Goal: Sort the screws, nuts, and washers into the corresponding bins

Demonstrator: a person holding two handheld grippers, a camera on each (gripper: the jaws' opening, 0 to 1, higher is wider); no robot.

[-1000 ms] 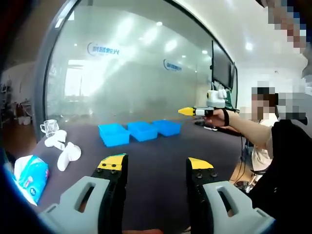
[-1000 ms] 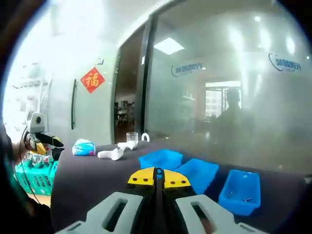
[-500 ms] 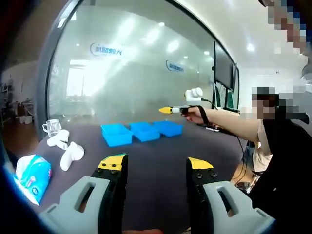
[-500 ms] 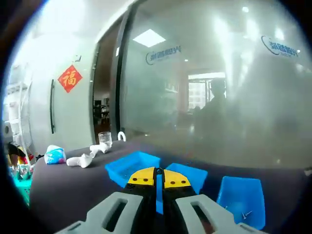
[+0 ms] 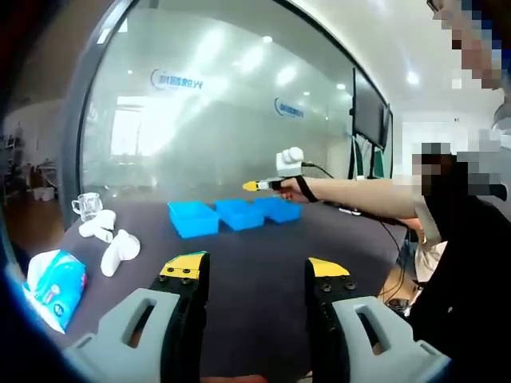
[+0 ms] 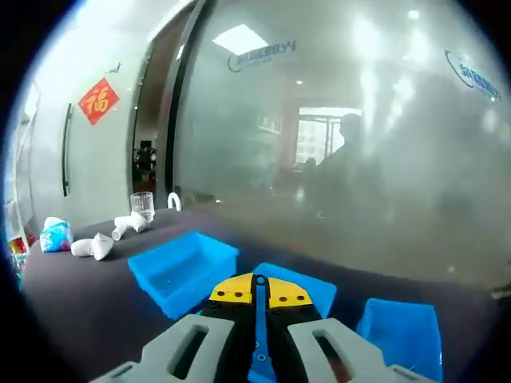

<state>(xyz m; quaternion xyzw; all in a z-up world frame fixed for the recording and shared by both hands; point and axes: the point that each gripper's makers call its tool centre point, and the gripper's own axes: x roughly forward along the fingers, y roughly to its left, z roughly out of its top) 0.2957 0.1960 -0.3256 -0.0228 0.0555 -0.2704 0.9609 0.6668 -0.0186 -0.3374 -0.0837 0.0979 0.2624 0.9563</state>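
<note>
Right gripper view looks down over three blue bins on a dark table (image 6: 72, 295), and a good deal of it is hard to read. The middle bin (image 6: 307, 289) is half covered by the right gripper (image 6: 255, 281), whose yellow-tipped jaws are pressed together; whether anything is pinched between them I cannot tell. The right-hand bin (image 6: 399, 333) is cut off at the lower edge, and the left-hand bin (image 6: 182, 270) shows only faint specks on its floor, too small to name. No loose screws, nuts or washers can be made out on the table.

From the left gripper view the same bins (image 5: 233, 215) sit side by side in a row running left to right near the far edge of the table, in front of a frosted glass wall (image 5: 223, 120). Over them the right gripper (image 5: 254, 186) is held out on a person's outstretched arm (image 5: 359, 195), its long axis level and its yellow tip pointing left. The left gripper (image 5: 255, 271) hangs well back from the bins with its jaws wide apart and nothing between them. Off to the left lie a blue-and-white packet (image 5: 52, 286), some white pieces (image 5: 118, 251) and a clear glass mug (image 5: 86, 205).
</note>
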